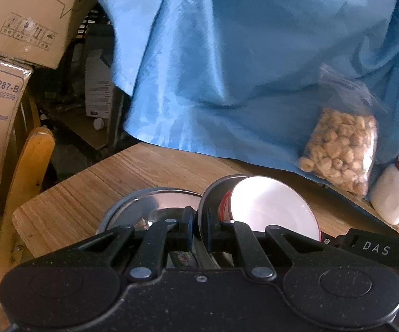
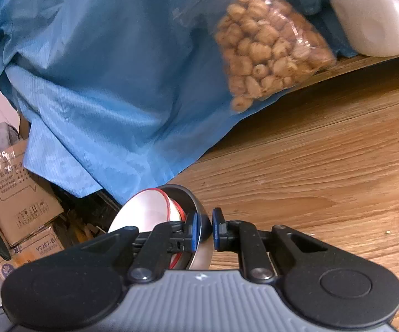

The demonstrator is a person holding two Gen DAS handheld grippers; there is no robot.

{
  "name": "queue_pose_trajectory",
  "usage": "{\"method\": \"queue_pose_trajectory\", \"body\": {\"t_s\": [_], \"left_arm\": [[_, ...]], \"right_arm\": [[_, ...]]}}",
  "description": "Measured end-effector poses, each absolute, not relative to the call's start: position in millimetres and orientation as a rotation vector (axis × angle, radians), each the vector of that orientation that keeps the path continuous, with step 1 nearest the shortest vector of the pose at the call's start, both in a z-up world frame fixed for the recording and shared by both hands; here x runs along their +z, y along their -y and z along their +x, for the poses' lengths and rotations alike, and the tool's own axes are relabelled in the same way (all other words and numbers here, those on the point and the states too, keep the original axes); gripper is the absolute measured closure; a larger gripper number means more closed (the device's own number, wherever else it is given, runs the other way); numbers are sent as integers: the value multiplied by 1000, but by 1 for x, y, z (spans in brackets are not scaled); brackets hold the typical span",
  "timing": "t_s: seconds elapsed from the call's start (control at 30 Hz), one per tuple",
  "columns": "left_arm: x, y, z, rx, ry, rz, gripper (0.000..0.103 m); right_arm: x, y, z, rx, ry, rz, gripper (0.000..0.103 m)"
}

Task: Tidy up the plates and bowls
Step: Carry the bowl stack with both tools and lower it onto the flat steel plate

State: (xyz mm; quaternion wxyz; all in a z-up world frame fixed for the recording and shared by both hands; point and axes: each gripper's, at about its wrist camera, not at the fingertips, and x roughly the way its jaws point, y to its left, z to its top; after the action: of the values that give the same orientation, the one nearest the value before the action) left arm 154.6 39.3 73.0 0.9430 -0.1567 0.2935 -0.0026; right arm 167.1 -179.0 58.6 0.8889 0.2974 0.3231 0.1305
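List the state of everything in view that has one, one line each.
left gripper: shut on metal bowl's rim
right gripper: shut on same rim
metal bowl: held tilted
white bowl: nested inside
steel plate: flat on table
snack bag: sealing unclear

The black left gripper (image 1: 199, 225) is pinched tight on the rim of the tilted grey metal bowl (image 1: 213, 191); the grey-bodied right gripper (image 2: 205, 228) clamps the same bowl's opposite rim.

White, red-rimmed bowl (image 2: 146, 210); blue cloth (image 2: 102, 69); wood-grain brown table (image 2: 324, 171).
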Motion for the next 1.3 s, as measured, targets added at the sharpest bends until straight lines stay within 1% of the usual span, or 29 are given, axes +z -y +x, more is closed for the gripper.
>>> {"method": "queue_pose_trajectory", "body": {"t_s": [0.6,1.3], "left_arm": [[61,-81,165,63,-608,-368,97],[59,-97,167,104,-605,-380,96]], "right_arm": [[53,131,189,315,-731,555,89],[51,108,199,343,-751,530,89]]}}
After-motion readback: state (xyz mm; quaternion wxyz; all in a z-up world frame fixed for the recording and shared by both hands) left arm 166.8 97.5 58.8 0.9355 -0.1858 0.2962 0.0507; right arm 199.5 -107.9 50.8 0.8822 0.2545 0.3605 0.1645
